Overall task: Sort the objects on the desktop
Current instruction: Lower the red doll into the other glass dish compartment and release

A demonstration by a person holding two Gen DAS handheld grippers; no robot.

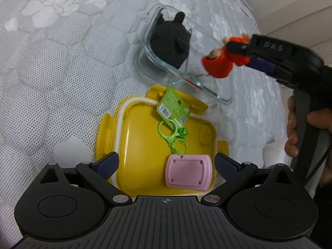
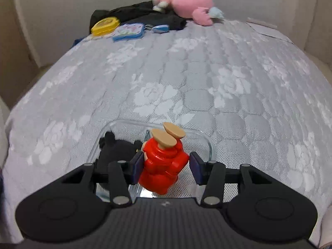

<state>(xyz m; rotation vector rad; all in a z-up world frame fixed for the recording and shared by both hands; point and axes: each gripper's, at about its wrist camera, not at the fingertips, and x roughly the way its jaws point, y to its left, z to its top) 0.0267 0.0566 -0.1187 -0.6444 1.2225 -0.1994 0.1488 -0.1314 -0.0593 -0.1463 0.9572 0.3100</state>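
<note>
A red toy figure [image 1: 220, 64] hangs upside down over a clear glass container [image 1: 207, 89], with my right gripper [image 1: 238, 56] shut on it. In the right wrist view the figure [image 2: 161, 166] sits between the pads of that gripper [image 2: 166, 164], tan feet up, above the container [image 2: 209, 145]. A black plush [image 1: 170, 45] lies inside the container's far end. My left gripper [image 1: 167, 164] stands open over a yellow box [image 1: 141, 145]. In the box lies a pink keychain block [image 1: 187, 172] with a green clasp [image 1: 172, 132] and a green tag [image 1: 174, 105].
Everything rests on a grey quilted cover [image 2: 186, 83]. At its far end lie a pink plush [image 2: 186, 2], black cloth [image 2: 134, 12], a yellow lid [image 2: 105, 25] and a blue-edged case [image 2: 128, 31]. A person's hand [image 1: 300, 134] holds the right gripper's handle.
</note>
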